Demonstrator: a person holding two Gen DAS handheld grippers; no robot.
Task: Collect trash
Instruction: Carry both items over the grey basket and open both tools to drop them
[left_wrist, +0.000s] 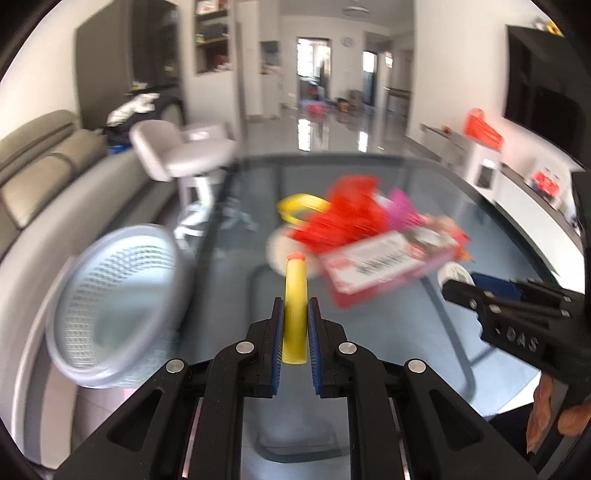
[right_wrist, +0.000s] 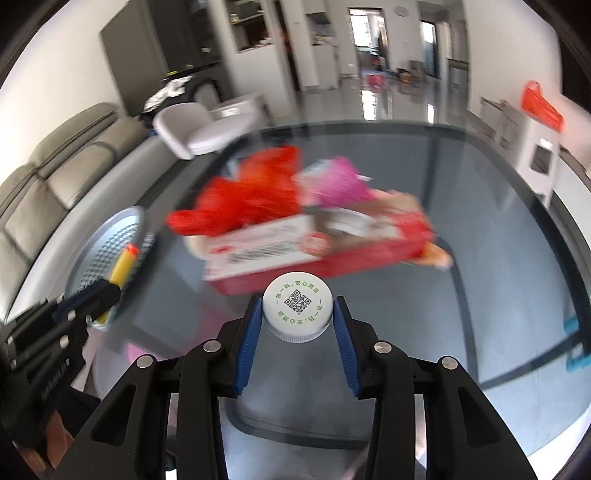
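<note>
Crowding glass table (left_wrist: 406, 325): red carton (left_wrist: 391, 264), mesh basket (left_wrist: 114, 314)

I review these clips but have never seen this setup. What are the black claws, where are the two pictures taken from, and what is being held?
No robot here: a person holds two handheld grippers, each with a fisheye camera looking along its fingers. The left gripper pinches a yellow foam dart; the right gripper grips a white bottle cap. Ahead on the glass table lies a blurred pile: a red box, a red bag, pink wrapping. A mesh basket sits left.
</note>
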